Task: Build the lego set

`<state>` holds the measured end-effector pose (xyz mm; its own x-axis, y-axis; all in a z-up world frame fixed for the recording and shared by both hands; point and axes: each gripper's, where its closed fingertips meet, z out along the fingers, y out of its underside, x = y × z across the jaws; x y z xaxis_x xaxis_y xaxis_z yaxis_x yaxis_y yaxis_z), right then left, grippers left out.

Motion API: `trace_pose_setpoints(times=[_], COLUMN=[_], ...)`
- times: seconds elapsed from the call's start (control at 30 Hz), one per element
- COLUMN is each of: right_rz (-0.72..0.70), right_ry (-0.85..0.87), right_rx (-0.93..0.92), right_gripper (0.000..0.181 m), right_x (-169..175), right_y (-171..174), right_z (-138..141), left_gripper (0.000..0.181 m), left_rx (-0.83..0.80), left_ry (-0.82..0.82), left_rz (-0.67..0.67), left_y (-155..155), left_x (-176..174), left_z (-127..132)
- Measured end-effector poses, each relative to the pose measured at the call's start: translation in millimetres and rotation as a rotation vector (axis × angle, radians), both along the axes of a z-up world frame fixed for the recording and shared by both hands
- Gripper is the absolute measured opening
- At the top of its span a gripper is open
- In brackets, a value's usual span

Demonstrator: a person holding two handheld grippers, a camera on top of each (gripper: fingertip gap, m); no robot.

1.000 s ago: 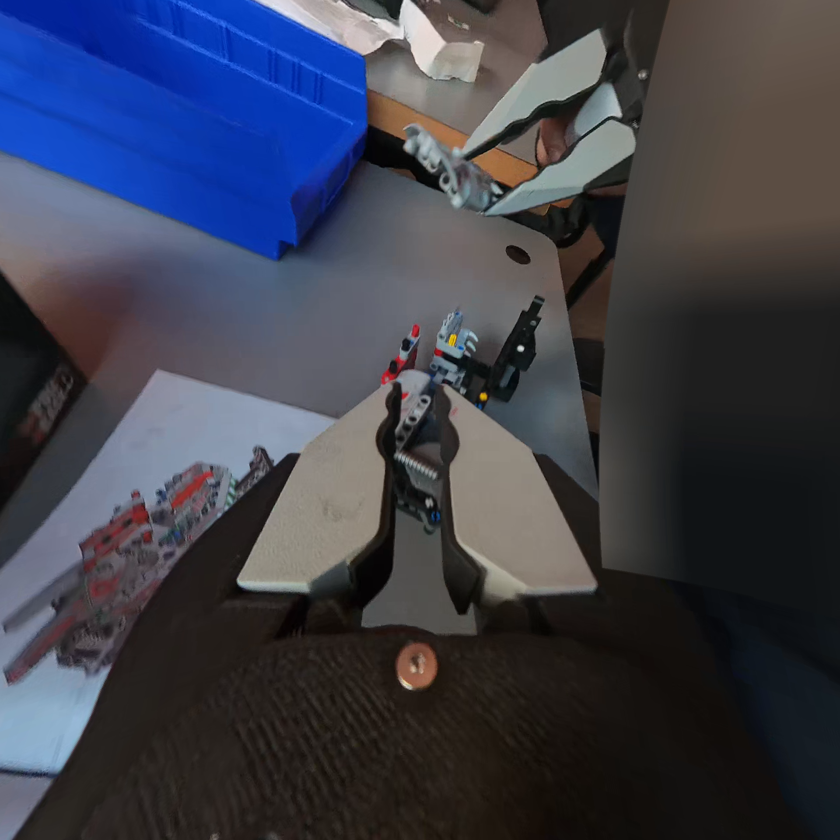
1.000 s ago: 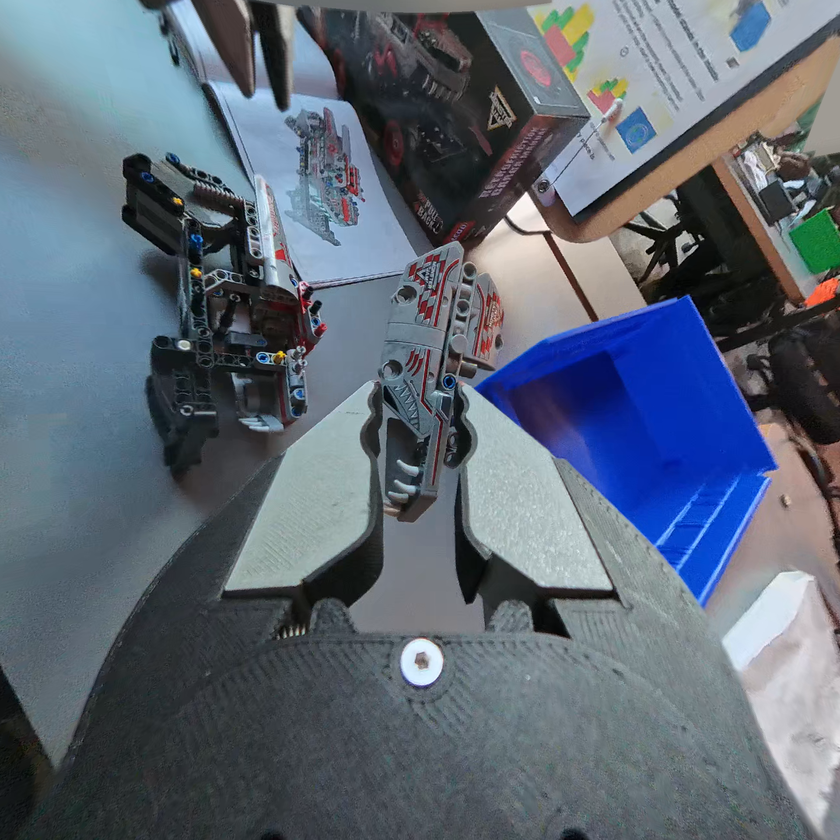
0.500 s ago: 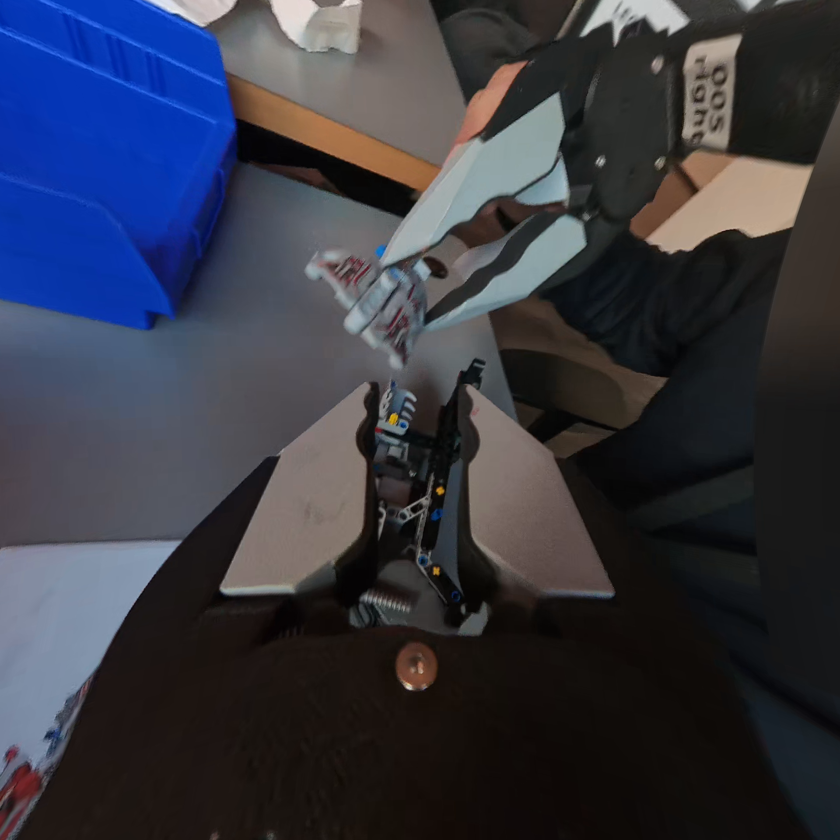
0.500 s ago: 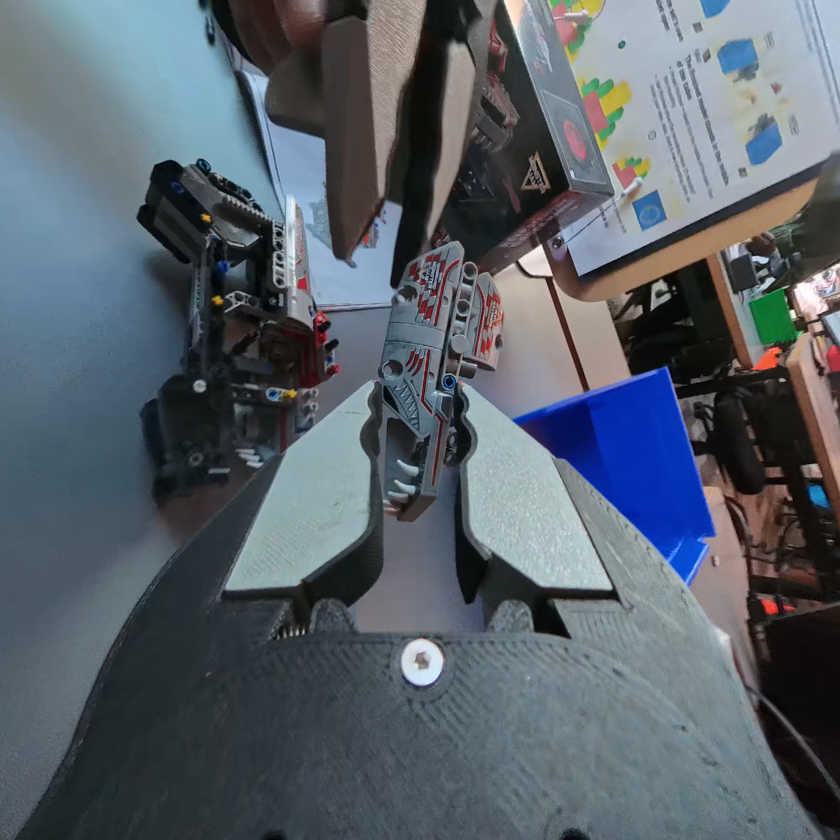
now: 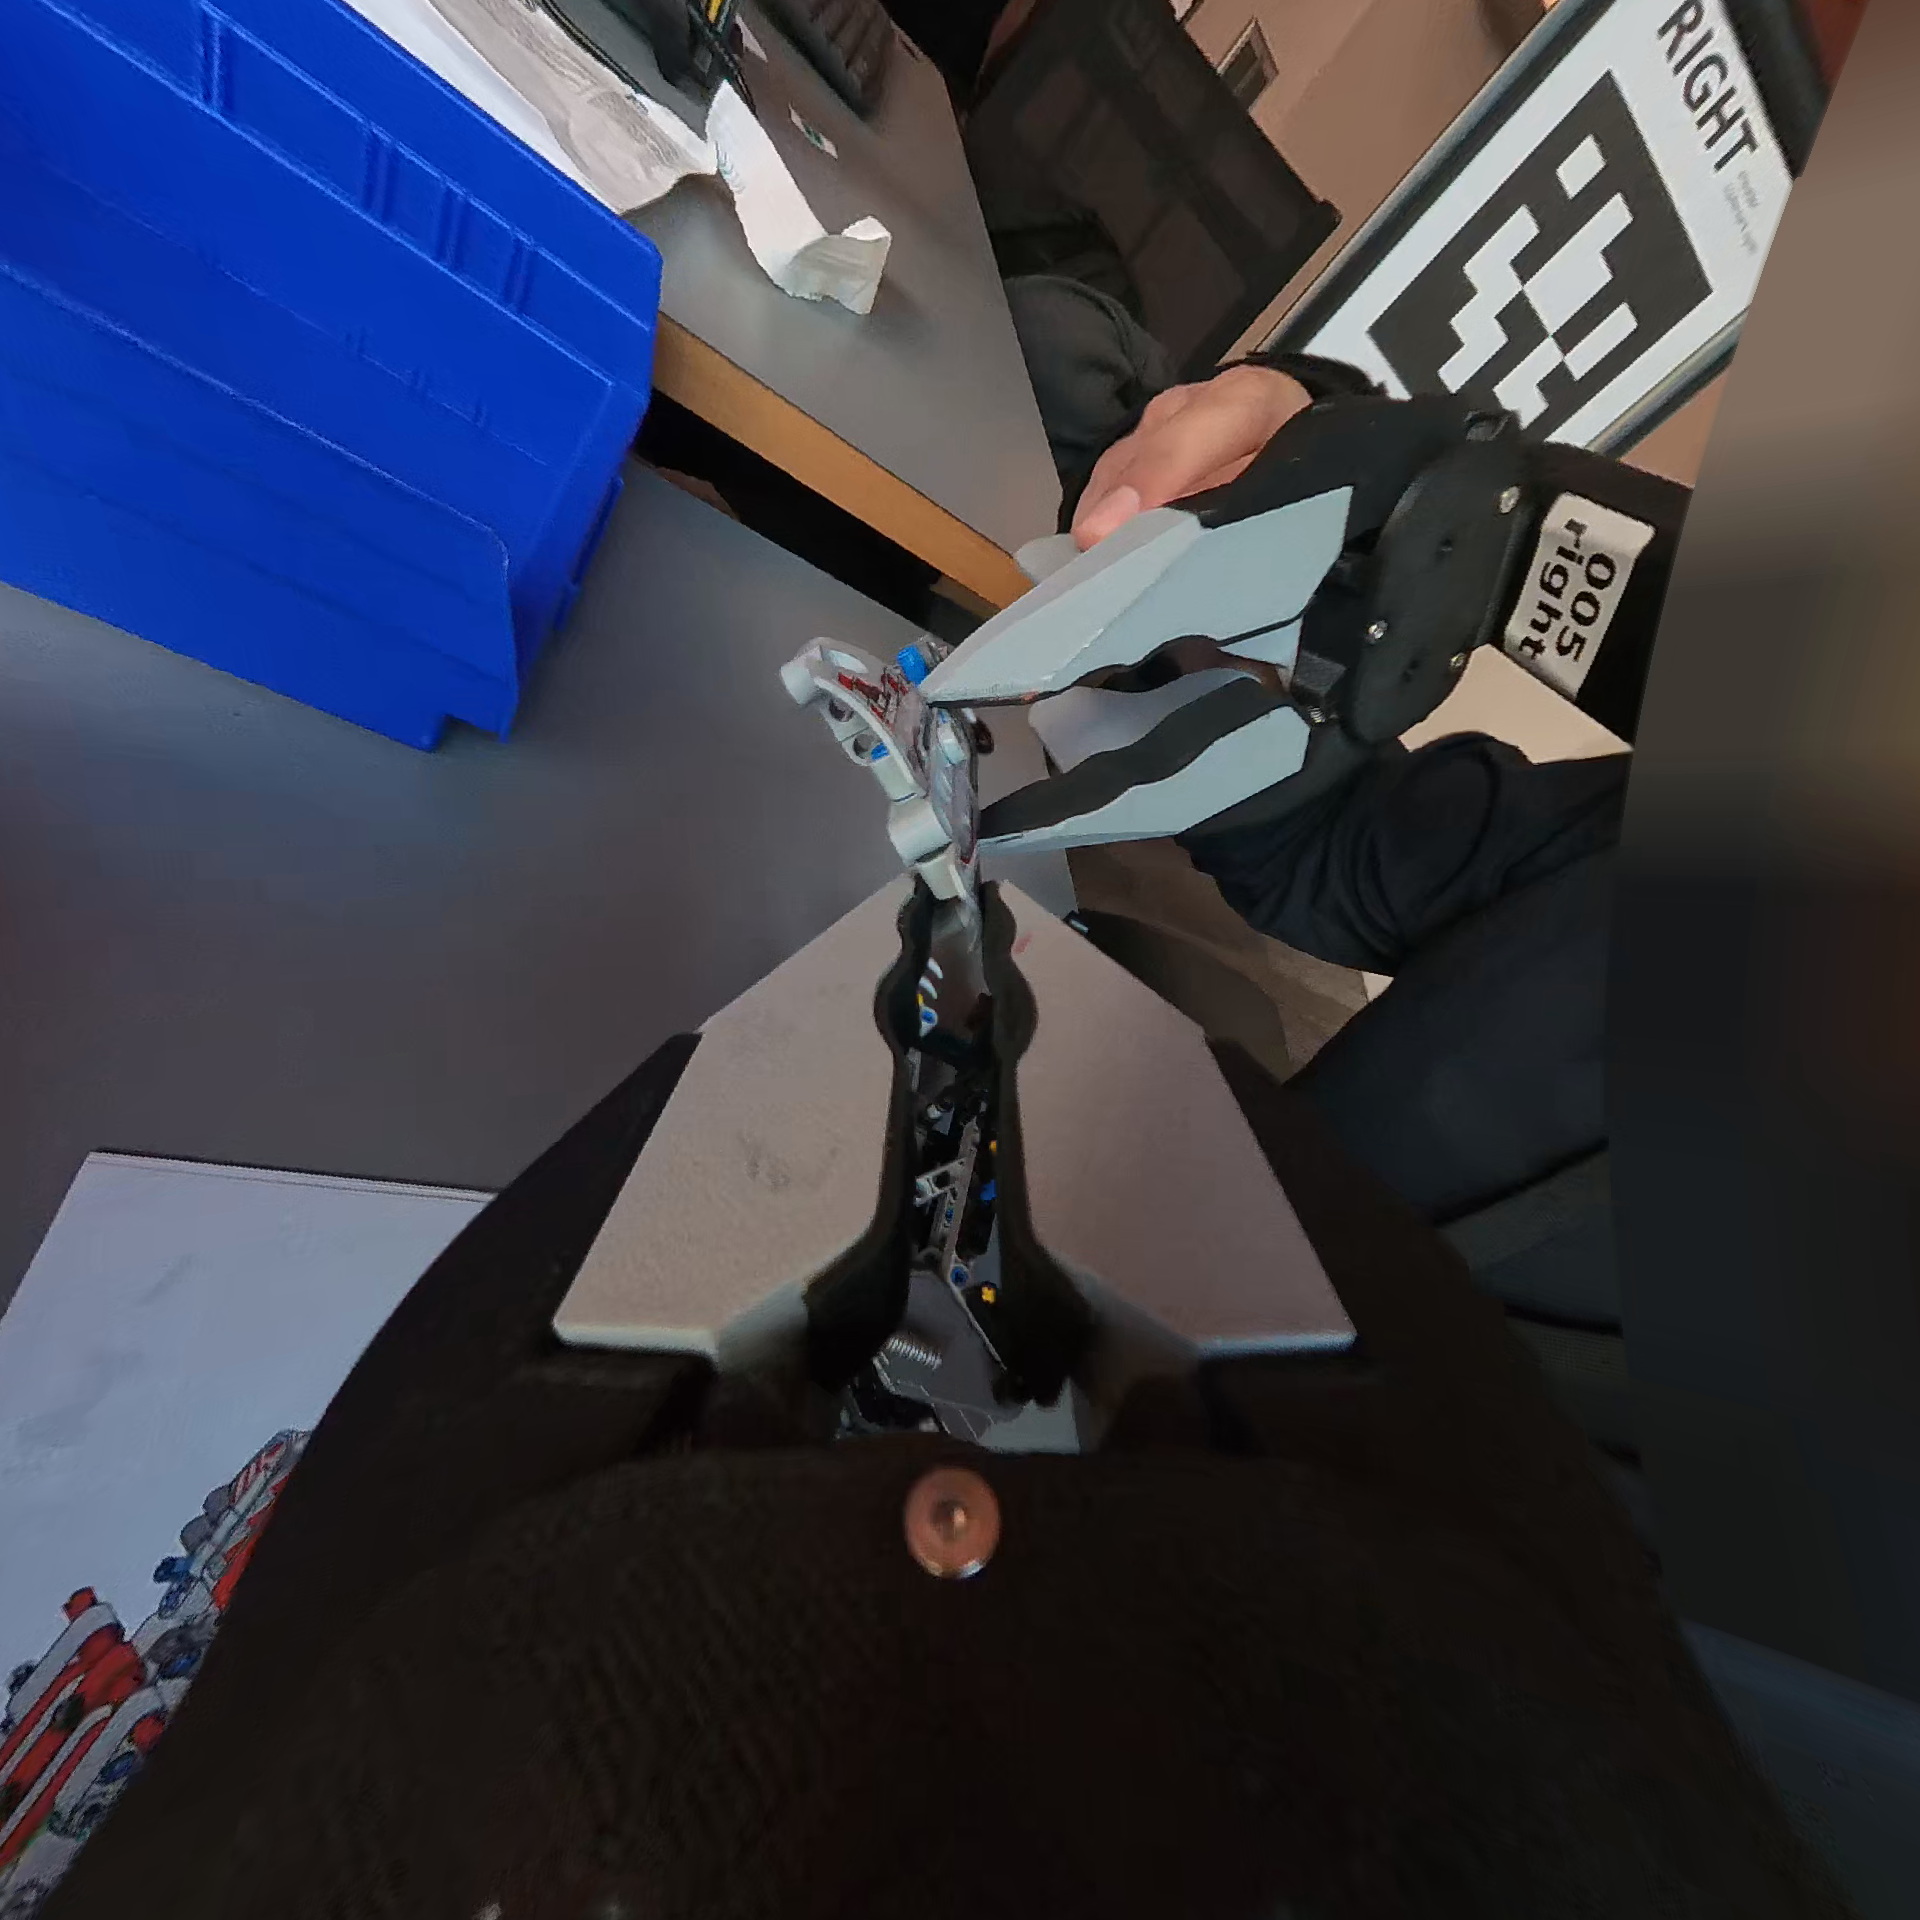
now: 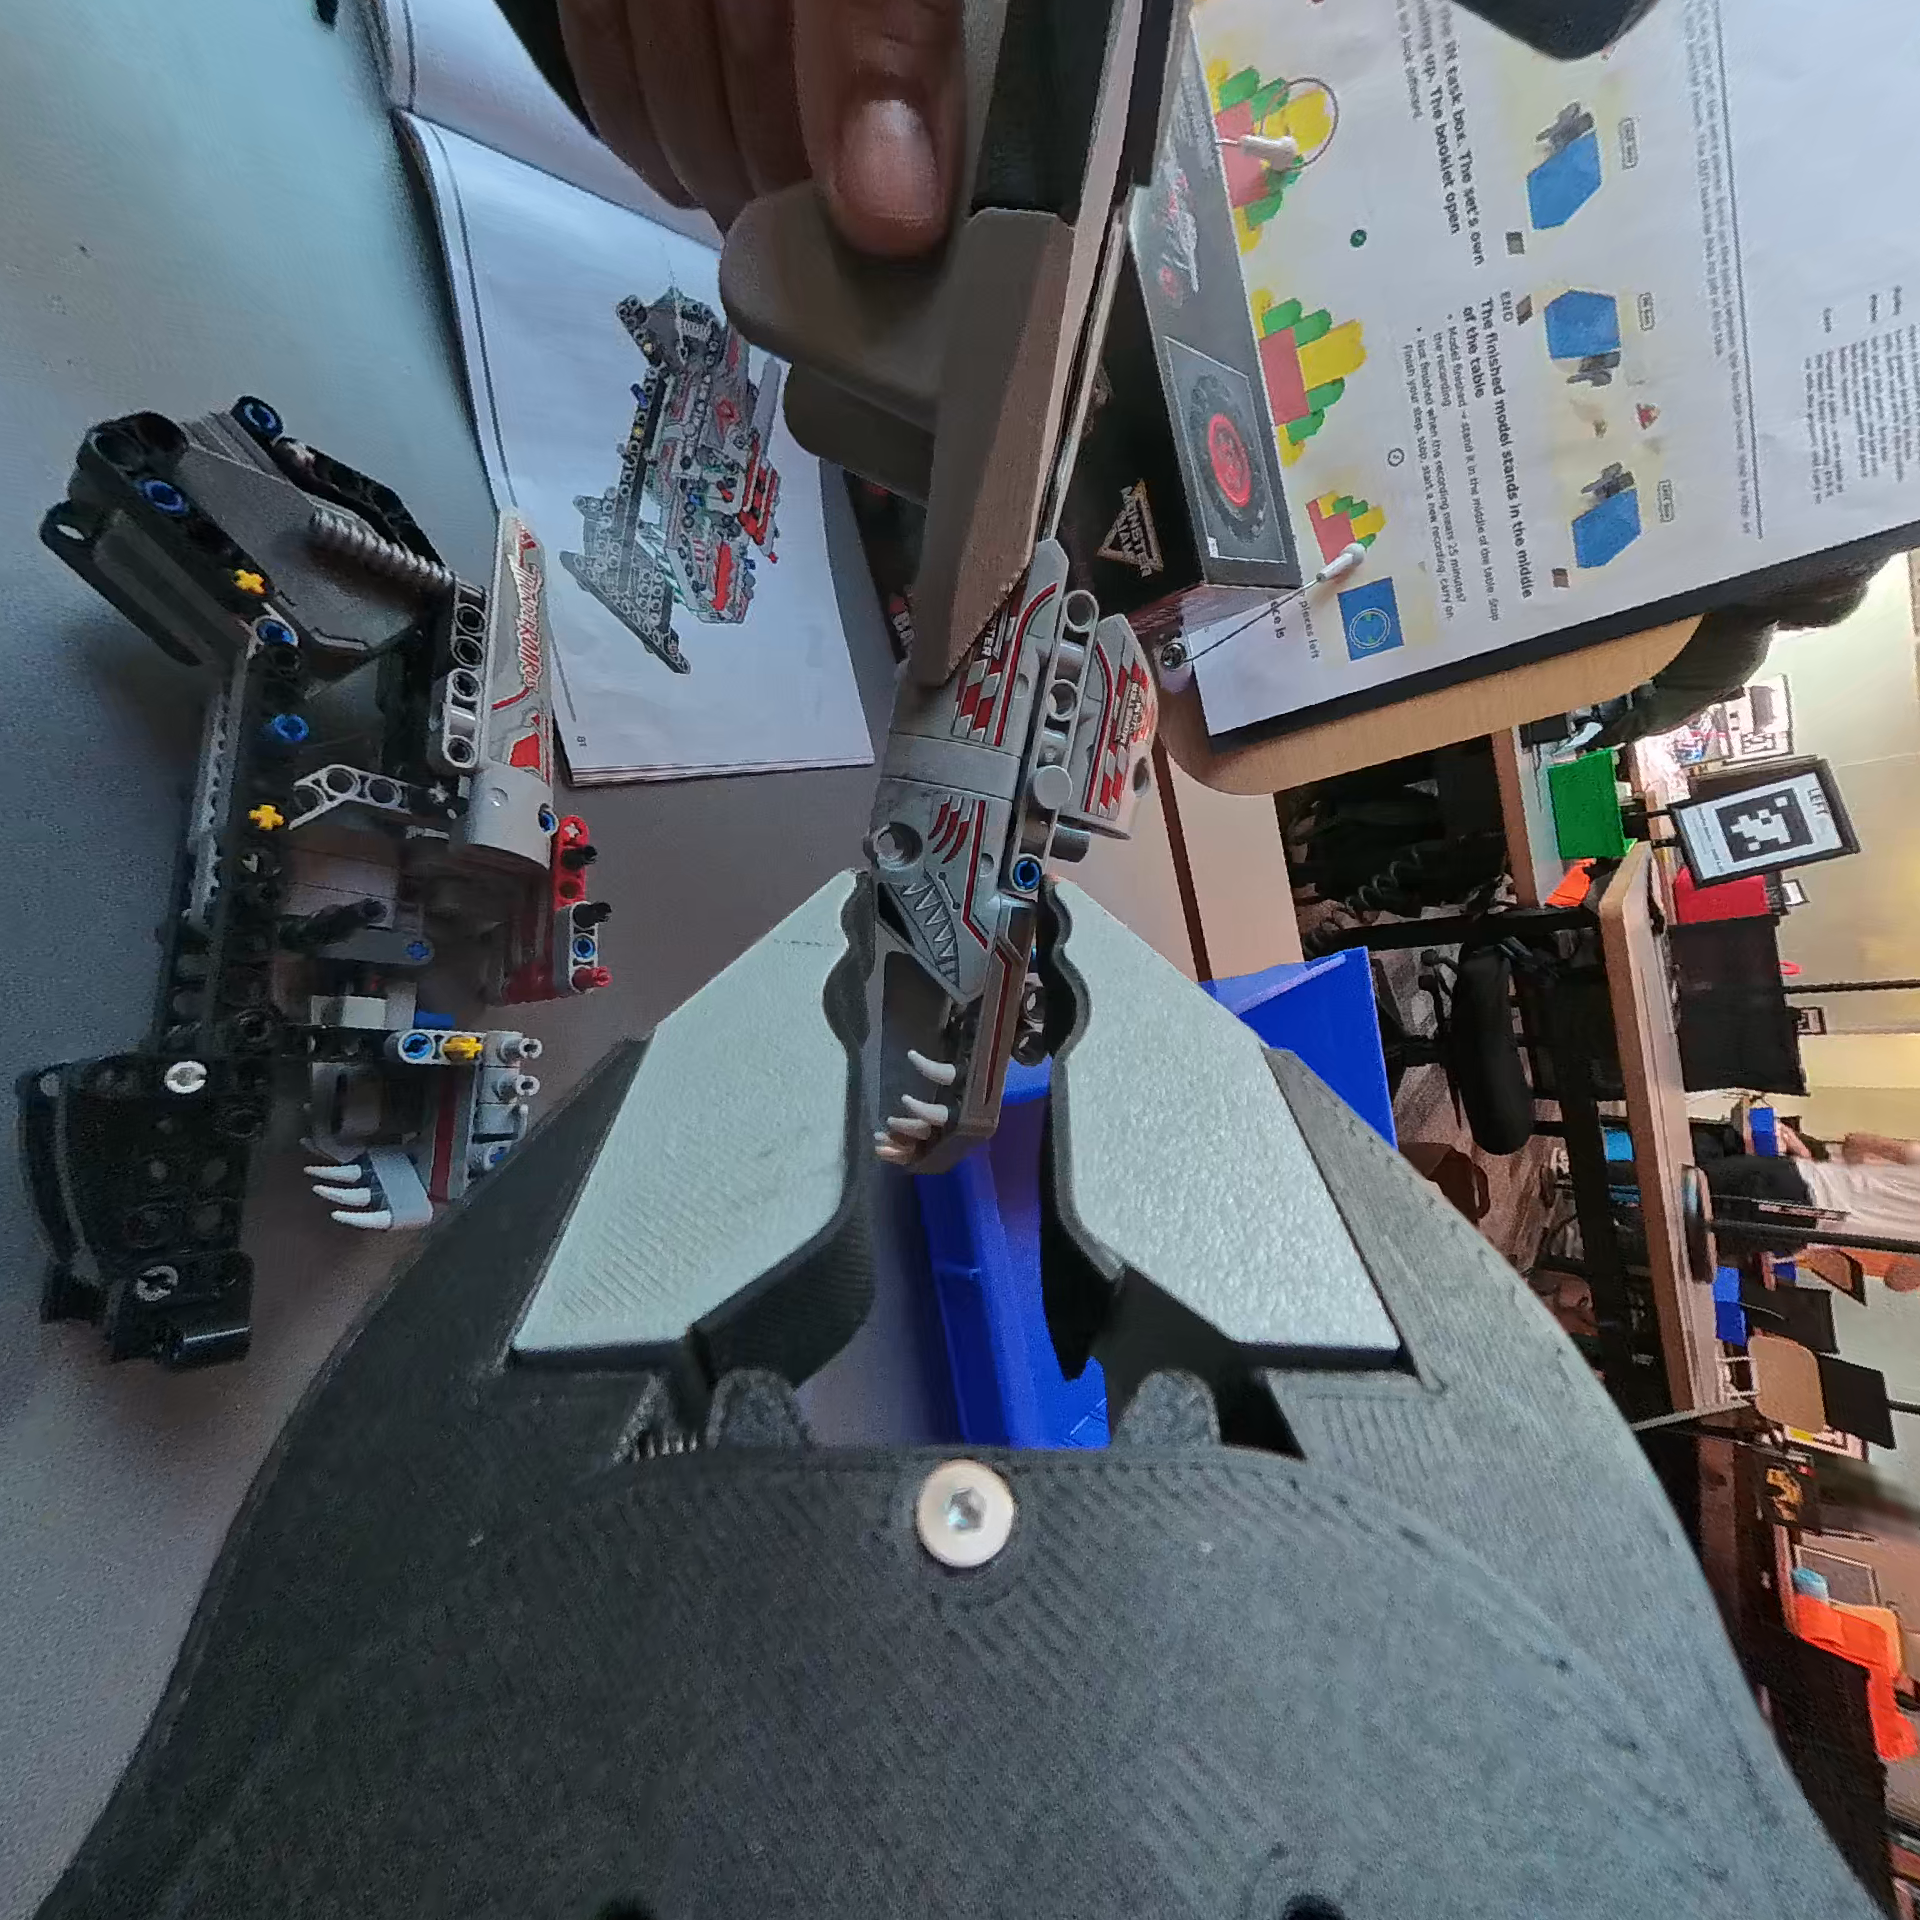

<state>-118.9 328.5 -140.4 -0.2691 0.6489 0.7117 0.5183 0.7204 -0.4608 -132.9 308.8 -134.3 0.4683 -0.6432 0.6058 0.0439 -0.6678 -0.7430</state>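
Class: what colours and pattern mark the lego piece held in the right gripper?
Grey with red stripes, printed teeth; clearest in right wrist view.

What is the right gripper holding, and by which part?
The right gripper pinches the grey-and-red toothed panel near its toothed end; its patterned end juts beyond the fingertips.

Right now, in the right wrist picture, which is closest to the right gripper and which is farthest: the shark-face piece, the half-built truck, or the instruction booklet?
1. Shark-face piece: held between the right gripper's fingers.
2. Half-built truck: on the table, to the left.
3. Instruction booklet: beyond the truck, top of view.

blue bin (image 5: 312, 364) cut off; booklet (image 5: 156, 1455) too.
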Motion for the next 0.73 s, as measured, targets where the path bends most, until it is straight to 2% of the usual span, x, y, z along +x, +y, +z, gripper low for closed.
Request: trace_pose_setpoints(times=[0.13, 0.37, 0.53, 0.63, 0.73], right_rz=[0.025, 0.072, 0.058, 0.080, 0.060], right_ry=[0.120, 0.272, 0.310, 0.339, 0.356], right_rx=[-0.037, -0.287, -0.389, -0.448, -0.475], right_gripper=[0.029, 0.033, 0.046, 0.032, 0.040], right_x=[-3, 8, 9, 9, 7], right_y=[2, -1, 2, -1, 3], right_z=[16, 25, 23, 26, 25], left_gripper=[0.004, 0.003, 0.001, 0.001, 0.000], left_rx=[0.022, -0.007, -0.015, -0.011, -0.002], left_ry=[-0.085, -0.207, -0.313, -0.355, -0.369], left_rz=[0.027, 0.046, 0.074, 0.095, 0.118], left_y=[5, -1, -1, 0, 1], left_x=[-4, -5, -7, -8, -10], left_z=[16, 24, 28, 30, 29])
